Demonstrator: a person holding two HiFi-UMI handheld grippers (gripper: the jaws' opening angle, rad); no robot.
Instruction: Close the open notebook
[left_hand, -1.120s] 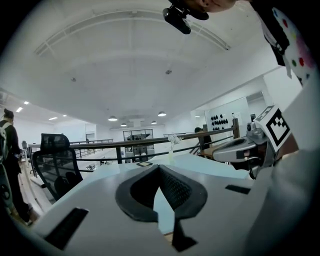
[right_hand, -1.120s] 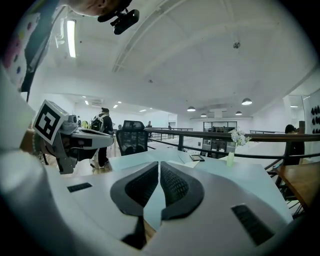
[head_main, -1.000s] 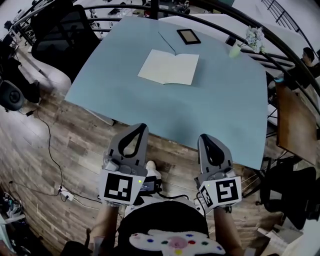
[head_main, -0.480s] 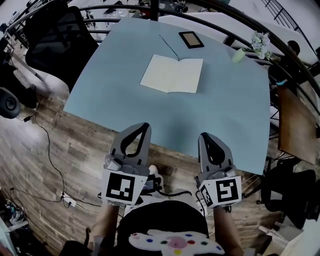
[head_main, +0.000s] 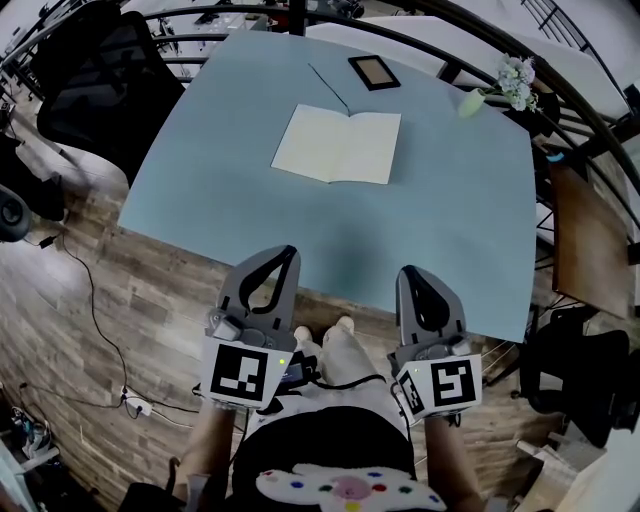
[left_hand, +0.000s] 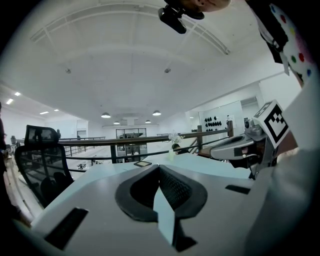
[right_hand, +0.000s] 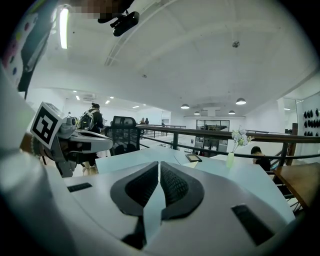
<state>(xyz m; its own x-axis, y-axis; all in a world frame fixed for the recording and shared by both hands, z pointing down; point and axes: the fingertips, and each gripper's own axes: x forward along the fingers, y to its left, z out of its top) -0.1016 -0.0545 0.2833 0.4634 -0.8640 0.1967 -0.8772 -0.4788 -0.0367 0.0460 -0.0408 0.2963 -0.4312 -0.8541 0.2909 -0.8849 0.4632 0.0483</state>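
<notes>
The notebook (head_main: 338, 145) lies open and flat on the light blue bench (head_main: 430, 230), both pale pages facing up. It sits on the far half of the bench, about midway between the left and right edges. Beyond it, near the far edge, lies a small dark-framed device (head_main: 373, 72), apart from the notebook. A pale green vase (head_main: 470, 101) with white flowers stands toward the far right corner.

The left tool (head_main: 283, 253) and the right tool (head_main: 409, 272) are held side by side at the near edge of the bench, well apart from the notebook and pointing toward it. In each gripper view the jaws stand together at the tips, with nothing between them, so both tools are closed and empty. Neither touches the bench.

Below the tools, the person's shoes (head_main: 327, 336) stand on the wooden floor (head_main: 120, 320). A black mesh chair (head_main: 100, 75) stands off the left edge of the bench.
</notes>
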